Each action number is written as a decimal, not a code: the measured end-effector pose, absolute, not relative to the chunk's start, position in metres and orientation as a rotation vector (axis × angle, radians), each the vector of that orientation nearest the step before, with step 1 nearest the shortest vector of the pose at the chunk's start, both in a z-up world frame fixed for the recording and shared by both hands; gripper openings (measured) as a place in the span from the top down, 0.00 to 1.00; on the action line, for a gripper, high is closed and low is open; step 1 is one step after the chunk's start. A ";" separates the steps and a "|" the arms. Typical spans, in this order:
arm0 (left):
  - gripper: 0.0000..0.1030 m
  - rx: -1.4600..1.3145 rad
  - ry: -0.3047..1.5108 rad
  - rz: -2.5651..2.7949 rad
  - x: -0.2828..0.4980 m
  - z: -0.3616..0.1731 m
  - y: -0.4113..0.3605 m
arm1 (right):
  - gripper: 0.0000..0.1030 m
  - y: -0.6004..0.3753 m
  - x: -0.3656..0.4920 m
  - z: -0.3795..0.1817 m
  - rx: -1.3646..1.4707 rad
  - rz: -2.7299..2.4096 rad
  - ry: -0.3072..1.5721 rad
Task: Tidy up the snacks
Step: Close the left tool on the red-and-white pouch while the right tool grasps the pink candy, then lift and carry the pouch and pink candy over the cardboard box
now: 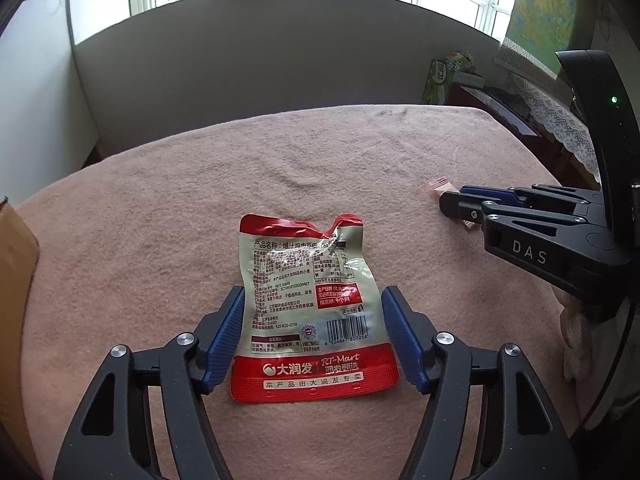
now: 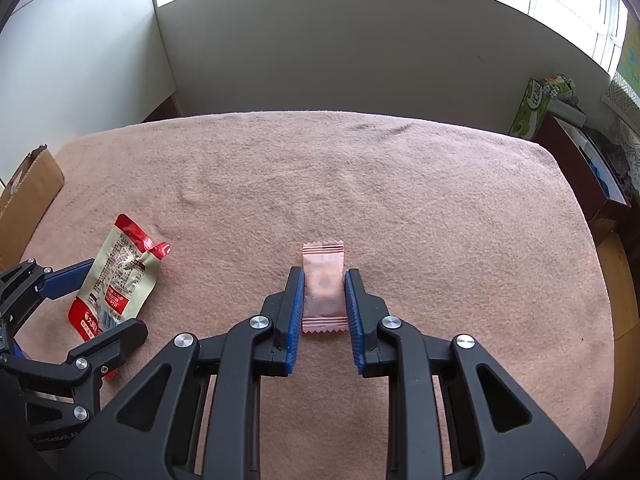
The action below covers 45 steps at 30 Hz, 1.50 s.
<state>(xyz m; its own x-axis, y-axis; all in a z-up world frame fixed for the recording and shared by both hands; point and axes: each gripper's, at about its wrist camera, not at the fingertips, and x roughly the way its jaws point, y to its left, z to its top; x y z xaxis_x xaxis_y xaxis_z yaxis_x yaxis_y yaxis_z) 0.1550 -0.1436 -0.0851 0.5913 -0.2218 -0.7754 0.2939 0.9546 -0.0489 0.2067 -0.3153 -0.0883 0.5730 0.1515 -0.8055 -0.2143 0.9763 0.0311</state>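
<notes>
Both my grippers are the same build: matte black plastic linkage arms with triangular cut-outs, silver round-head screws at each pivot. My left gripper (image 1: 312, 336) carries ribbed blue pads (image 1: 226, 336) on the inner faces of its fingers, and my right gripper (image 2: 323, 312) has the same blue ribbed pads (image 2: 295, 316). From the left camera, the right unit's side reads "DAS" in pale letters, with a black upright housing behind it showing a small green LED and a thin black cable running down.

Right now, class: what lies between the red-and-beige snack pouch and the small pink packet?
Only bare pink blanket separates the snack pouch from the pink packet, seen in the right wrist view.
</notes>
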 end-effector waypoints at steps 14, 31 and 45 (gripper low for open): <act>0.39 0.031 0.818 -0.284 0.141 -0.069 -0.125 | 0.80 -0.326 0.195 -0.058 -0.018 0.235 0.865; 0.39 0.000 0.683 -0.206 0.112 -0.029 -0.070 | 0.80 -0.251 0.169 -0.015 -0.060 0.350 0.774; 0.39 -0.077 0.577 -0.093 0.074 0.003 0.020 | 0.80 -0.131 0.160 0.006 -0.117 0.512 0.729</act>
<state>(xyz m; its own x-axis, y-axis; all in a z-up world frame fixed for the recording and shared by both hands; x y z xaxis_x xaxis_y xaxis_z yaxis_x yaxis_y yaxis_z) 0.0745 0.0203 0.0026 0.8343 -0.1088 -0.5405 0.0659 0.9930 -0.0983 0.1601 -0.1311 0.0062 0.6289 0.4059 -0.6631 -0.4860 0.8710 0.0722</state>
